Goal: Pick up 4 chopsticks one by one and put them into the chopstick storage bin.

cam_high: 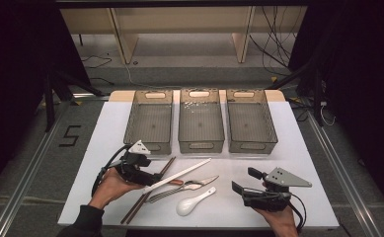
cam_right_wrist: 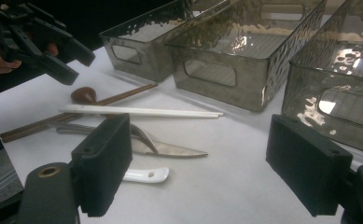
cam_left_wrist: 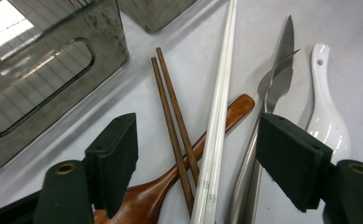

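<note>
A heap of cutlery lies on the white table top (cam_high: 303, 148) in front of me. It holds white chopsticks (cam_high: 179, 175), brown chopsticks (cam_high: 135, 207), a steel knife (cam_high: 205, 181), a fork (cam_high: 167, 194) and a white ceramic spoon (cam_high: 192, 202). My left gripper (cam_high: 152, 178) hovers over the heap's left end. In the left gripper view its jaws (cam_left_wrist: 200, 140) stand open astride the brown chopsticks (cam_left_wrist: 170, 112), the white chopsticks (cam_left_wrist: 219, 116) and a wooden spoon (cam_left_wrist: 235, 107), with the pads touching none of them. My right gripper (cam_high: 244, 180) is open and empty to the right of the heap.
Three grey see-through bins stand in a row behind the cutlery: left (cam_high: 150, 147), middle (cam_high: 201, 146), right (cam_high: 251, 146). The right gripper view shows the same bins (cam_right_wrist: 226, 70) close ahead and the left gripper (cam_right_wrist: 74, 65) at the upper left. Dark floor surrounds the table.
</note>
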